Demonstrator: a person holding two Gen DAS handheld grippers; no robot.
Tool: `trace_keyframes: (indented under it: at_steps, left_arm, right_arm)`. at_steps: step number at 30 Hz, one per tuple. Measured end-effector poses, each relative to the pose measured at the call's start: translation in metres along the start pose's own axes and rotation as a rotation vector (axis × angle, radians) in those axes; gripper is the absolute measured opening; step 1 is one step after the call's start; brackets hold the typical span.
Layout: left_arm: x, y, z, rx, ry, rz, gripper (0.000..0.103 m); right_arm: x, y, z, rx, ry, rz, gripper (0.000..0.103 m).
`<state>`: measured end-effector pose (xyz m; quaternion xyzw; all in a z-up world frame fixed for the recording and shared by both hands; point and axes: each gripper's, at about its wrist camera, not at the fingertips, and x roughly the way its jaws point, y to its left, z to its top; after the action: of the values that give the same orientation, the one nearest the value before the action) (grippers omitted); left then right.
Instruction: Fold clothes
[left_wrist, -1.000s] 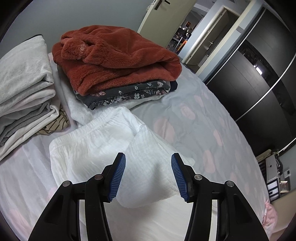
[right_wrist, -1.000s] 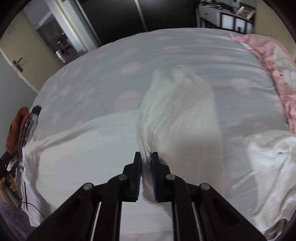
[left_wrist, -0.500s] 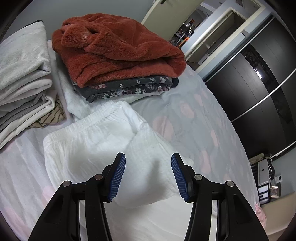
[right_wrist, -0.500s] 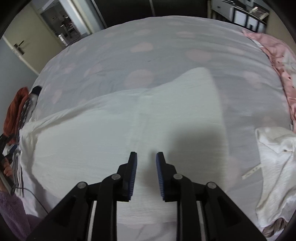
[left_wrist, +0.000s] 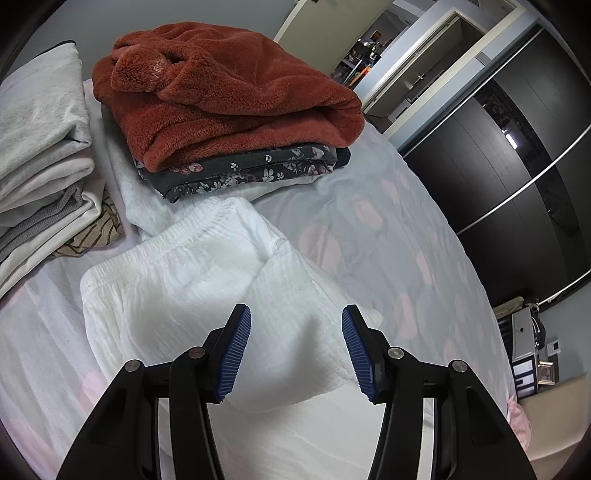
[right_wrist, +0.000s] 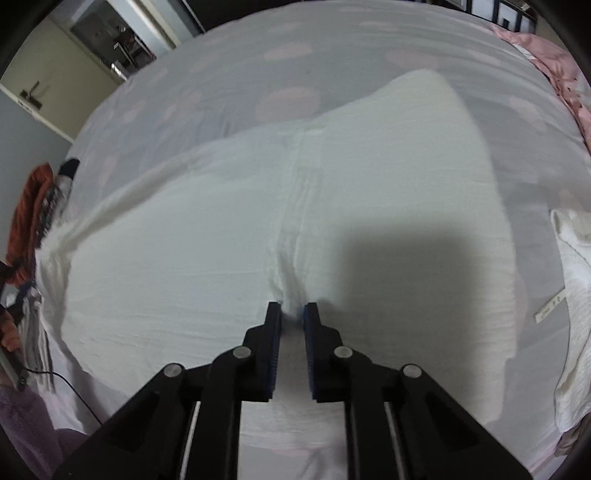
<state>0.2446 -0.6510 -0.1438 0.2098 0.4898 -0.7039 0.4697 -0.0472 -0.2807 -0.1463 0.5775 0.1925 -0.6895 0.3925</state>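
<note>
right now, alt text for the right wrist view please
The right claw has just closed, pinching a ridge of the white crinkled cotton garment spread flat on the pale spotted bedsheet. A rust fleece stack sits at the left edge.

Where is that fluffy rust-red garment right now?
In the left wrist view the rust-red fleece sits folded at upper left, on top of a dark floral garment, beside a stack of grey-white folded clothes and beyond the white shorts.

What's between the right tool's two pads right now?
A pinched ridge of the white garment, gripped by the right tool, whose pads have just been closing, shown in the right wrist view.
</note>
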Motion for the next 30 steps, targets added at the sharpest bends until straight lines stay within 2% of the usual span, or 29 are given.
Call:
trace_keyframes:
  at_steps: [4,11,14,16,18,20,23,26,29,30]
  left_arm:
    - [0.003,-0.001,0.0,-0.003,0.007,0.002,0.053]
    - [0.004,-0.006,-0.003,0.025,0.01,0.016,0.053]
    - [0.005,-0.008,-0.004,0.037,0.009,0.027,0.053]
    - [0.007,-0.011,-0.006,0.051,0.011,0.036,0.053]
    - [0.008,-0.014,-0.008,0.065,0.013,0.046,0.053]
    - [0.009,-0.016,-0.01,0.079,0.013,0.055,0.053]
    - [0.013,-0.02,-0.013,0.1,0.013,0.072,0.053]
    - [0.017,-0.025,-0.015,0.12,0.012,0.086,0.053]
    - [0.019,-0.029,-0.016,0.145,0.009,0.097,0.053]
    - [0.019,-0.03,-0.016,0.151,0.006,0.097,0.053]
  right_arm:
    - [-0.05,-0.032,0.005,0.037,-0.105,-0.061,0.006]
    - [-0.124,-0.135,0.01,0.24,-0.241,-0.233,0.006]
    - [-0.127,-0.196,0.008,0.369,-0.243,-0.324,0.006]
    - [-0.124,-0.237,0.004,0.46,-0.204,-0.321,0.006]
    - [-0.116,-0.261,0.001,0.527,-0.182,-0.345,0.01]
    - [-0.114,-0.269,-0.005,0.548,-0.182,-0.336,0.01]
    - [-0.111,-0.253,-0.009,0.466,-0.198,-0.311,0.012]
    - [-0.099,-0.218,-0.014,0.349,-0.186,-0.192,0.013]
    - [-0.073,-0.18,-0.016,0.231,-0.128,-0.087,0.013]
    - [-0.061,-0.167,-0.016,0.192,-0.103,-0.079,0.013]
